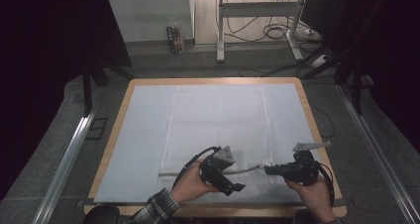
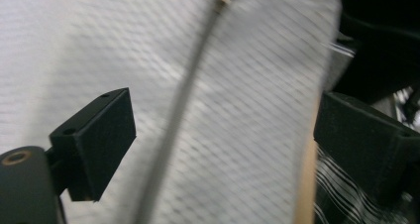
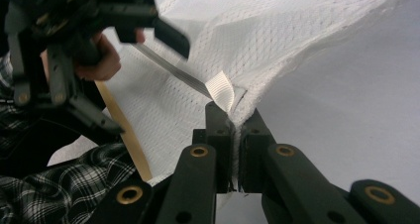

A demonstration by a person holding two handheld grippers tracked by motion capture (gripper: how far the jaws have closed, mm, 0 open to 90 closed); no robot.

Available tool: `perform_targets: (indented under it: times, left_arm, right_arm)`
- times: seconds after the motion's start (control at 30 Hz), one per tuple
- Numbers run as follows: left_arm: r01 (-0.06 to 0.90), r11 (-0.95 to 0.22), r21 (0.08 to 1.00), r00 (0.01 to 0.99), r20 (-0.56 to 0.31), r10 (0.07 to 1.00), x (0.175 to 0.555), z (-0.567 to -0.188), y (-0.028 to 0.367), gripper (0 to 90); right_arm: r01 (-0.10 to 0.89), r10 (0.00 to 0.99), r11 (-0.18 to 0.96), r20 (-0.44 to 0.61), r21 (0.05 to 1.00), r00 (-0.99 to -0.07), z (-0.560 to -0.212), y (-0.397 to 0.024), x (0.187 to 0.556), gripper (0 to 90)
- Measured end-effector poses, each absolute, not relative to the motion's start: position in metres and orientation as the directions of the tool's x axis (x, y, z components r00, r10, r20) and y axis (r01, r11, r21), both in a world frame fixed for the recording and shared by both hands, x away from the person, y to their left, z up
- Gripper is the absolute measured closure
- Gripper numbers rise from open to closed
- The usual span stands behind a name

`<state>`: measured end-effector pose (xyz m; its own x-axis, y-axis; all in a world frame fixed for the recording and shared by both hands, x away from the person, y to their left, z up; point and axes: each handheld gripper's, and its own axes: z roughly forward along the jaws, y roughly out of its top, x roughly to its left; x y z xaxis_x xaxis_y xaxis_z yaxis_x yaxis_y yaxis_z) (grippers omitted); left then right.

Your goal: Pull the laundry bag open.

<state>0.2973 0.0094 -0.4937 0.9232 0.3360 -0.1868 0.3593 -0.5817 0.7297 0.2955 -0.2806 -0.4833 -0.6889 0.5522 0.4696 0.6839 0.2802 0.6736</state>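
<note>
The table (image 1: 124, 110) carries a pale blue sheet, and on that sheet lies a white mesh bag (image 1: 218, 120), spread flat from the far middle of the table down to the near edge, where both hands work. A grey zip (image 1: 246, 170) runs along the bag's near end. The bag looks light, thin and floppy: where it is lifted it drapes in soft folds, so I judge it will sag and slide over the sheet rather than hold any shape. Its open weave could catch on a jaw corner.

The right gripper (image 3: 234, 116) has its jaws pressed together on the bag's corner by the end of the zip, just below a small white ribbon tab (image 3: 221, 90). That reinforced corner seems the firmest place to hold. The left gripper (image 2: 225, 135) has its jaws spread wide with nothing clamped; the zip (image 2: 173, 115) passes between them untouched. The zip line is probably the next best hold.
</note>
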Motion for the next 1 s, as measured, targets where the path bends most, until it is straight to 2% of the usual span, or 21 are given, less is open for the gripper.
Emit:
perform_targets:
  times: [0.1, 0.2, 0.5, 0.7, 1.0]
  left_arm:
    - [0.377, -0.577, 0.725, 0.911, -0.176, 0.374, 0.313, -0.488, 0.005, 5.0]
    - [0.389, -0.551, 0.738, 0.899, -0.175, 0.401, 0.328, -0.482, -0.003, 4.9]
    - [0.375, -0.541, 0.752, 0.896, -0.144, 0.421, 0.352, -0.473, -0.037, 2.9]
    - [0.325, -0.58, 0.747, 0.911, -0.082, 0.405, 0.36, -0.475, -0.055, 1.4]
    - [0.332, -0.579, 0.744, 0.923, -0.128, 0.364, 0.358, -0.48, -0.054, 1.4]
  right_arm:
    - [0.679, 0.552, 0.286, 0.462, 0.676, -0.694, -0.483, -0.281, 0.295, 85.1]
    - [0.676, 0.554, 0.291, 0.457, 0.678, -0.696, -0.484, -0.281, 0.295, 85.1]
    - [0.674, 0.551, 0.293, 0.456, 0.678, -0.699, -0.485, -0.281, 0.295, 85.0]
    - [0.671, 0.551, 0.298, 0.451, 0.679, -0.702, -0.484, -0.281, 0.295, 85.0]
    - [0.674, 0.562, 0.303, 0.444, 0.674, -0.697, -0.484, -0.282, 0.295, 85.0]
